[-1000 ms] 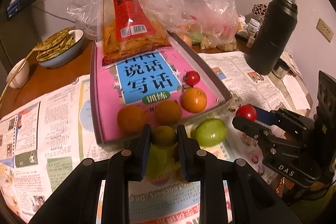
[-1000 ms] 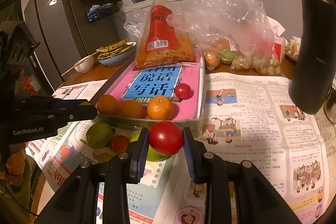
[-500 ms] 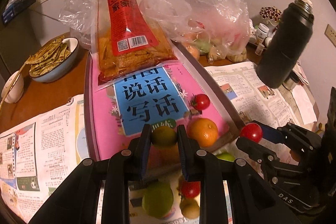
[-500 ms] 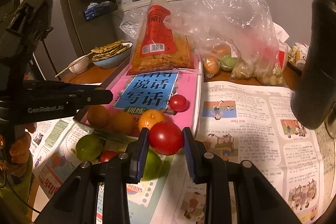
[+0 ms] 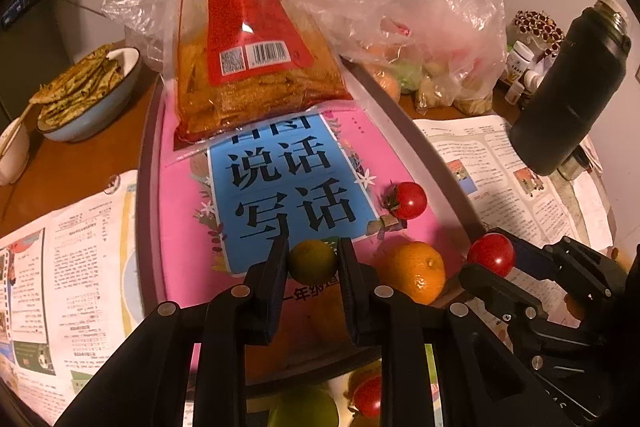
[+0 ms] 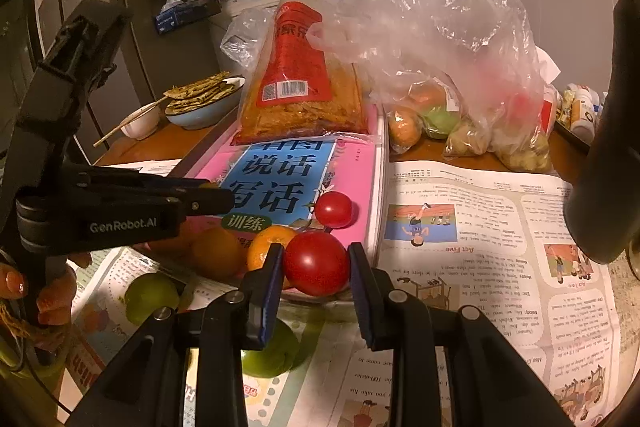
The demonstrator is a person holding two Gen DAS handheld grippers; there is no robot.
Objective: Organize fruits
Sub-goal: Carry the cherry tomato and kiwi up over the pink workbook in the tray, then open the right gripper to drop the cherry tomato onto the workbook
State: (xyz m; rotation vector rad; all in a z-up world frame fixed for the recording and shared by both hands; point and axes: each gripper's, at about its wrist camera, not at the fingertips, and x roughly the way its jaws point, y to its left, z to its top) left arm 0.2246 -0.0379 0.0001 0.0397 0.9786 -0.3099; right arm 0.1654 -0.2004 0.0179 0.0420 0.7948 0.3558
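My left gripper (image 5: 312, 263) is shut on a small yellow-green citrus fruit (image 5: 312, 262) and holds it above the pink book (image 5: 188, 211) lying in the tray (image 5: 145, 187). My right gripper (image 6: 316, 263) is shut on a red tomato (image 6: 315, 263), near the tray's front right corner; it shows in the left wrist view (image 5: 491, 254) too. On the book lie a cherry tomato (image 5: 407, 200) and an orange (image 5: 414, 277), with more oranges (image 6: 216, 253) beside it. Green fruits (image 6: 151, 297) and a small tomato (image 5: 368, 395) lie on the newspaper below.
A red snack bag (image 5: 248, 43) leans at the tray's back. A plastic bag of fruit (image 6: 448, 107) sits behind right. A black flask (image 5: 568, 99) stands at right. A bowl of flatbread (image 5: 86, 87) and a white cup (image 5: 14, 155) are at left.
My left gripper has risen and moved forward with the citrus, from the newspaper to over the book. My right gripper has edged closer to the tray with the tomato.
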